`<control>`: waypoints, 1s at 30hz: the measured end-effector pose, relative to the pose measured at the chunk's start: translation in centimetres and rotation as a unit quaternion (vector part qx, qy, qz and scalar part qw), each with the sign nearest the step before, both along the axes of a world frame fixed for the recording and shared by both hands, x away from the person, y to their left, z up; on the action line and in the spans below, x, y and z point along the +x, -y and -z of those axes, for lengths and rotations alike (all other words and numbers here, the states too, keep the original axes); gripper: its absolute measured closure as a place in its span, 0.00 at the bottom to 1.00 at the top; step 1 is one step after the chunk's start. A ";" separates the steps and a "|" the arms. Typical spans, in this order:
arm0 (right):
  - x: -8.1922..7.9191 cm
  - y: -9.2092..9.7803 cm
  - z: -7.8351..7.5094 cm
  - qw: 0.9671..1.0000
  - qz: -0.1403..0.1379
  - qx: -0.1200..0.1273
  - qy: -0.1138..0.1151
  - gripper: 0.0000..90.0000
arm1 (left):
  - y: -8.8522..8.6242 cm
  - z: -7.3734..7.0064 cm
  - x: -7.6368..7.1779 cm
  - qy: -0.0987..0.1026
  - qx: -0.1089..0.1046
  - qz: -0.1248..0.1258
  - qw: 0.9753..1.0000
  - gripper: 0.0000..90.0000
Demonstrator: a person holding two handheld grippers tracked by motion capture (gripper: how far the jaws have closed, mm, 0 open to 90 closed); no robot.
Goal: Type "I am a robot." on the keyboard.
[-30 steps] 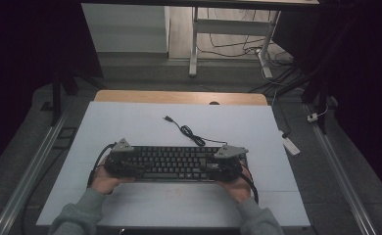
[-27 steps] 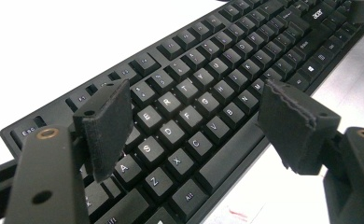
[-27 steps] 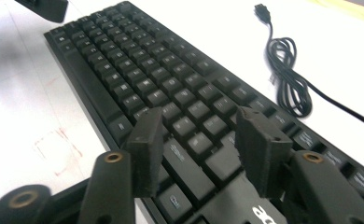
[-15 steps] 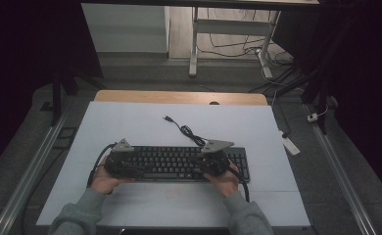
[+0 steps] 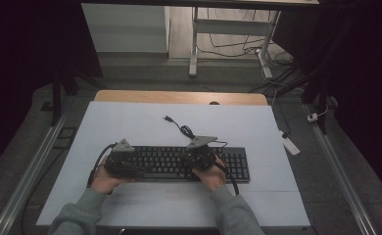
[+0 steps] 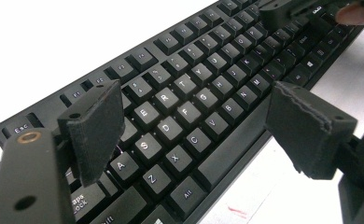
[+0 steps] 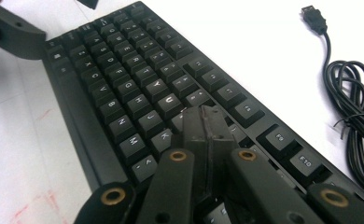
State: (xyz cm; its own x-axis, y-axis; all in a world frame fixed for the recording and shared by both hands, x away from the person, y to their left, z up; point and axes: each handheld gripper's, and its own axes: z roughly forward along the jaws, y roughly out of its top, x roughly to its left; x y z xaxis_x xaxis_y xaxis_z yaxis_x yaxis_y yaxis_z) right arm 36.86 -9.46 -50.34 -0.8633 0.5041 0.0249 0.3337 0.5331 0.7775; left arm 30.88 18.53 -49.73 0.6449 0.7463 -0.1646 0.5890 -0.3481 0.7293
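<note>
A black keyboard (image 5: 179, 164) lies across the white table top, near the person's side. Above its left end my left gripper (image 5: 123, 164) stands open; in the left gripper view its two pads (image 6: 96, 130) are wide apart over the letter keys (image 6: 189, 116), holding nothing. My right gripper (image 5: 201, 159) hovers over the middle of the keyboard. In the right gripper view its jaws are pressed together, and the tips (image 7: 203, 123) sit low over the keys around J and K (image 7: 138, 102). Whether they touch a key is unclear.
The keyboard's black cable (image 7: 355, 107) lies coiled behind it, its USB plug (image 5: 168, 118) loose on the white table top (image 5: 130, 127). Beyond the table's wooden far edge (image 5: 179, 97) are desk legs and floor cables. A white adapter (image 5: 291, 145) lies off the right side.
My right gripper has slid left along the keyboard, from its right end to about the middle. The left gripper has stayed put.
</note>
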 end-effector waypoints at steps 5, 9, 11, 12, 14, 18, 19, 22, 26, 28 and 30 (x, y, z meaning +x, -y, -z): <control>0.4 -0.5 0.2 1.000 0.004 -0.008 -0.003 0.99 | 0.0 0.0 0.0 -0.001 0.000 0.001 1.000 0.21; 0.6 -0.8 0.5 1.000 0.005 -0.014 -0.004 0.99 | 0.1 0.0 0.0 -0.001 0.002 0.003 1.000 0.21; 0.7 -0.9 0.6 1.000 0.004 -0.015 -0.005 0.99 | 0.1 0.0 0.0 -0.001 0.004 0.004 1.000 0.21; 0.7 -1.0 0.7 1.000 0.004 -0.013 -0.007 0.99 | 0.1 0.0 0.0 -0.001 0.002 0.003 1.000 0.21; 0.7 -1.1 0.8 1.000 0.004 -0.018 -0.008 0.99 | 0.1 0.0 0.0 -0.001 0.003 0.005 1.000 0.21; 0.8 -1.2 1.0 1.000 0.006 -0.024 -0.007 0.99 | 0.1 0.0 0.0 -0.001 0.005 0.007 1.000 0.21; 0.8 -1.2 1.0 1.000 0.005 -0.024 -0.007 0.99 | 0.1 0.1 0.0 -0.002 0.005 0.006 1.000 0.21; 0.9 -1.4 1.1 1.000 0.006 -0.025 -0.008 0.99 | 0.1 0.1 0.0 -0.002 0.006 0.008 1.000 0.21; 1.0 -1.5 1.3 1.000 0.008 -0.024 -0.009 0.99 | 0.1 0.1 0.0 -0.002 0.005 0.006 1.000 0.21; 1.0 -1.6 1.5 0.999 0.009 -0.032 -0.010 1.00 | 0.1 0.1 0.0 -0.002 0.006 0.006 1.000 0.21; 0.9 -1.6 1.4 1.000 0.009 -0.028 -0.010 1.00 | 0.1 0.1 0.0 -0.001 0.006 0.007 1.000 0.21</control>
State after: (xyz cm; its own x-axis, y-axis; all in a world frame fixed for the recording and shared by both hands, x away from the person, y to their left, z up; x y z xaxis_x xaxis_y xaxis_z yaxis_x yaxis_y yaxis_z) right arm 37.80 -7.90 -51.71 -0.8540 0.5200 0.0128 0.3583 0.5702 0.7393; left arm 30.87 18.45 -49.79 0.6545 0.7396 -0.1570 0.5854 -0.3644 0.7242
